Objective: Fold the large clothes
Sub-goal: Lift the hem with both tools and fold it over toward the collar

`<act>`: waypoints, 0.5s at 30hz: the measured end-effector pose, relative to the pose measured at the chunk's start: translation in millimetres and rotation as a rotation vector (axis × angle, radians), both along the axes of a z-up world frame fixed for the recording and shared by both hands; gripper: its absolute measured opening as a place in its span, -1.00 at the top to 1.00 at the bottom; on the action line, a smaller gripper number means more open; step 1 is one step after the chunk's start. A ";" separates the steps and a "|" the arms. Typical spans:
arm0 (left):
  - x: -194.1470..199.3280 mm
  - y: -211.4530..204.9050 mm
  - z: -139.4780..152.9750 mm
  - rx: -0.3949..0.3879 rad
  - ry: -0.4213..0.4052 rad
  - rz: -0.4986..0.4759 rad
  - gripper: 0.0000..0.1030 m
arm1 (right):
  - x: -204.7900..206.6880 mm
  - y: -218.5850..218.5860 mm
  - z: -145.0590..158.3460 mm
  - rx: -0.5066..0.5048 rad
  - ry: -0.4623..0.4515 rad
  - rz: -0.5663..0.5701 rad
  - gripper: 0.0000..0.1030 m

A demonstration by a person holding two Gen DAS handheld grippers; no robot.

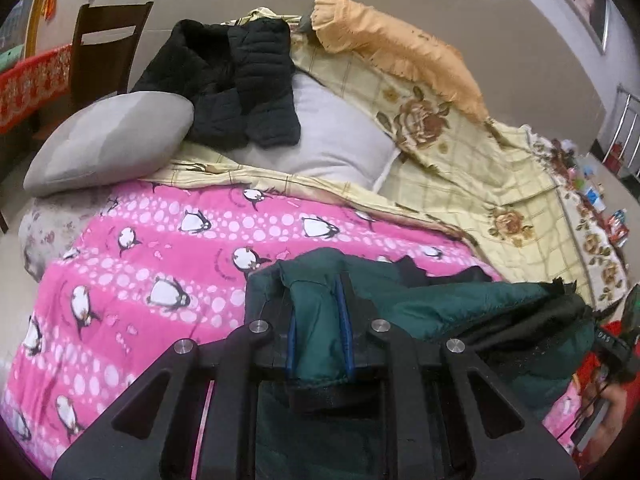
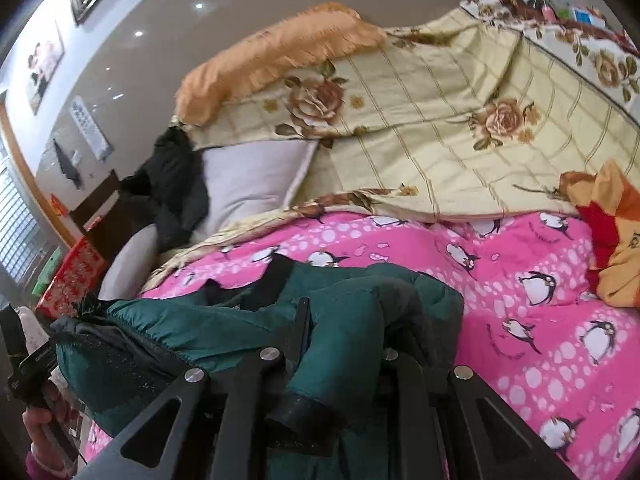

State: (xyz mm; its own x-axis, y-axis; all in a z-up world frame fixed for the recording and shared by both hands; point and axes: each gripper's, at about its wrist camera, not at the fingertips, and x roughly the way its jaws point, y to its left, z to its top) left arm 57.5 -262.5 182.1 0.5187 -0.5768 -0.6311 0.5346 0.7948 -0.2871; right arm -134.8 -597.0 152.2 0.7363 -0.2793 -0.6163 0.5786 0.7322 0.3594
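Pinching the dark green padded jacket (image 1: 400, 300) low in frame, left gripper (image 1: 320, 320) and right gripper (image 2: 344, 344) both clamp its cloth, lifting it over the pink penguin-print quilt (image 1: 160, 240) probably for folding.

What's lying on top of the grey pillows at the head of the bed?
A black padded jacket lies across both grey pillows, overlapping the left one's edge. The yellow floral quilt covers the right pillow's far side. Whatever sits beneath the jacket is hidden.

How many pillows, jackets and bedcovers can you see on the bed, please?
Pillows: 3, two grey and one orange
Jackets: 2, green and black
Bedcovers: 2, pink penguin and yellow floral
Total: 7
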 end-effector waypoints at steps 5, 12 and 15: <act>16.7 -25.6 -14.0 0.058 -0.032 0.014 0.68 | 25.5 -24.2 -18.1 0.017 0.020 -0.020 0.73; 24.4 -47.3 -41.2 0.136 -0.042 0.064 0.67 | 50.6 -35.2 -60.0 0.020 0.100 -0.069 0.72; 23.3 -47.0 -43.2 0.138 -0.043 0.073 0.67 | 52.5 -31.4 -58.9 0.001 0.110 -0.068 0.71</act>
State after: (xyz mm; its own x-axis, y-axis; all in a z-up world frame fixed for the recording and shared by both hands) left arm 80.9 -309.5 138.8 0.5843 -0.4458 -0.6781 0.4832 0.8624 -0.1506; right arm -82.3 -628.4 93.2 0.6434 -0.3259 -0.6927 0.6630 0.6896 0.2913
